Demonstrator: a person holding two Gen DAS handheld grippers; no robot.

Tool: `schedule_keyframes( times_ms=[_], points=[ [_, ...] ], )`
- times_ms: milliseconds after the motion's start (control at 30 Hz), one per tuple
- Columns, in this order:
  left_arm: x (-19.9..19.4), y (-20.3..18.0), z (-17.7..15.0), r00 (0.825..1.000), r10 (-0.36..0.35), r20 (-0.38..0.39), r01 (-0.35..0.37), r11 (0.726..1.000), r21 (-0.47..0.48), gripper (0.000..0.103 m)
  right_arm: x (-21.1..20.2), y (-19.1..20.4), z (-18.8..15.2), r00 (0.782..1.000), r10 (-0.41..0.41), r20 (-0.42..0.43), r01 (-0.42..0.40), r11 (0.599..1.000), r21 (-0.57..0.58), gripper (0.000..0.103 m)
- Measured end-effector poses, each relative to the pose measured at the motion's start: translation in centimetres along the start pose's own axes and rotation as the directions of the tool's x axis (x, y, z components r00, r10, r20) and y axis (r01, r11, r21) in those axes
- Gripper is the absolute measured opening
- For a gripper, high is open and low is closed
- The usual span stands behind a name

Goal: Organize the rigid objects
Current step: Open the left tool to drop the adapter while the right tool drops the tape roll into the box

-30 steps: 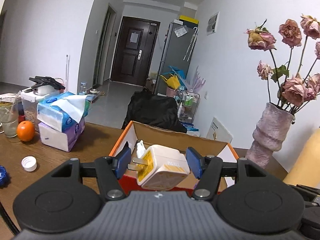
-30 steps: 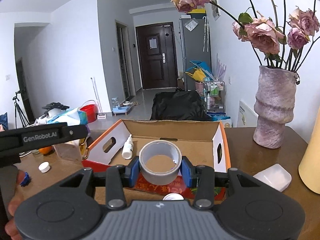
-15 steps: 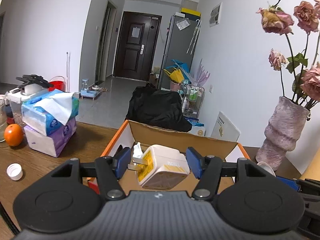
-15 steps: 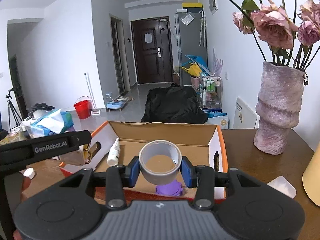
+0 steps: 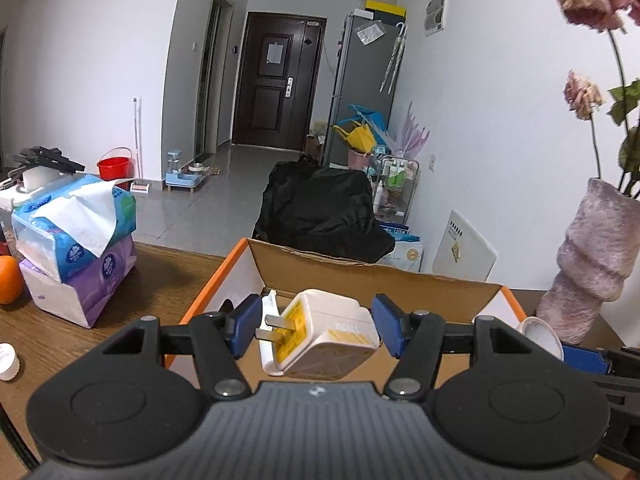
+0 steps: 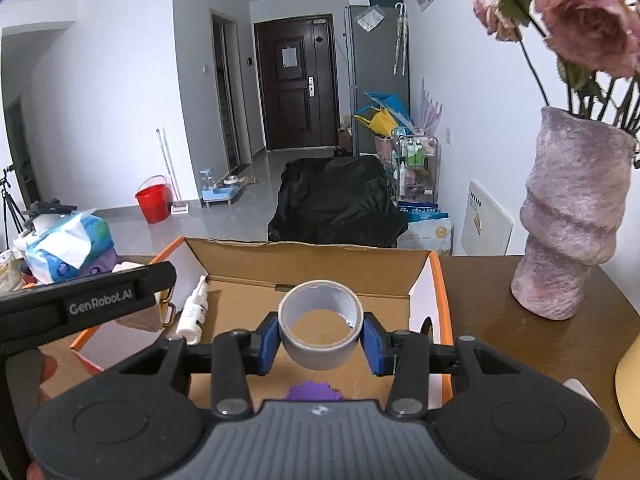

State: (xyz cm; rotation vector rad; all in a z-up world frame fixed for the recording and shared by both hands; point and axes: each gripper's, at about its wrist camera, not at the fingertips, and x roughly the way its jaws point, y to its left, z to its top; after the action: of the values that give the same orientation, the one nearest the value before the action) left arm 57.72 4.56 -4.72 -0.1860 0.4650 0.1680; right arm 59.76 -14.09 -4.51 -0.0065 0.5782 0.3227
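My left gripper (image 5: 318,326) is shut on a white plug adapter (image 5: 326,340) with a yellow label, its metal prongs pointing left, held over the open cardboard box (image 5: 372,276). My right gripper (image 6: 320,340) is shut on a grey tape roll (image 6: 320,334) and holds it above the same box (image 6: 308,256). Inside the box lie a small white spray bottle (image 6: 194,312) at the left and a purple cap (image 6: 314,390) near the front. The left gripper's body (image 6: 88,306) shows at the left of the right wrist view.
Stacked tissue packs (image 5: 76,240), an orange (image 5: 8,280) and a white bottle cap (image 5: 7,356) lie left of the box on the wooden table. A pink vase (image 6: 572,220) with dried roses stands at the right. A yellow object (image 6: 628,380) is at the right edge.
Both grippers have moved forward over the box with their objects still held. The purple cap in the box has come into the right wrist view.
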Motion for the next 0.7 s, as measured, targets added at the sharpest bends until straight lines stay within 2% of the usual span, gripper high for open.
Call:
schedule_keyframes(
  times_ms=[200,433,467,500,533,600,667,700],
  points=[
    [2.4,0.3,0.0,0.999,0.026,-0.023,-0.026,1.000,0.007,0.062,2.1,-0.1,0.0,1.000,-0.007,-0.028,0.007,1.000,-0.012,0.042],
    [3.2,0.8,-0.2,0.999,0.031,-0.036,-0.031,0.999,0.014,0.063,3.3,-0.1,-0.6,0.999,-0.018,-0.042,0.016,1.000,-0.026,0.042],
    [3.2,0.9,-0.2,0.999,0.040,-0.033,-0.039,0.999,0.012,0.065,3.4,-0.2,-0.6,0.999,-0.020,-0.047,0.019,1.000,-0.022,0.043],
    [3.1,0.9,-0.1,0.999,0.044,-0.032,-0.044,0.999,0.014,0.078,3.5,-0.4,-0.6,0.998,-0.022,-0.056,0.022,1.000,-0.016,0.044],
    [3.0,1.0,0.0,0.999,0.044,-0.030,-0.044,0.999,0.017,0.091,3.7,-0.6,-0.6,0.998,-0.021,-0.063,0.020,1.000,-0.008,0.047],
    [2.8,1.2,0.1,0.998,0.064,-0.016,-0.064,0.998,0.021,0.099,3.9,-1.0,-0.6,0.997,-0.025,-0.073,0.027,0.999,0.020,0.078],
    [2.8,1.5,0.3,0.996,0.089,-0.019,-0.089,0.996,0.022,0.103,3.8,-1.2,-0.7,0.997,-0.044,-0.057,0.046,0.998,0.032,0.090],
    [2.8,1.7,0.3,0.996,0.091,-0.023,-0.091,0.996,0.017,0.103,3.7,-1.3,-0.7,0.997,-0.049,-0.053,0.051,0.998,0.035,0.092]
  ],
)
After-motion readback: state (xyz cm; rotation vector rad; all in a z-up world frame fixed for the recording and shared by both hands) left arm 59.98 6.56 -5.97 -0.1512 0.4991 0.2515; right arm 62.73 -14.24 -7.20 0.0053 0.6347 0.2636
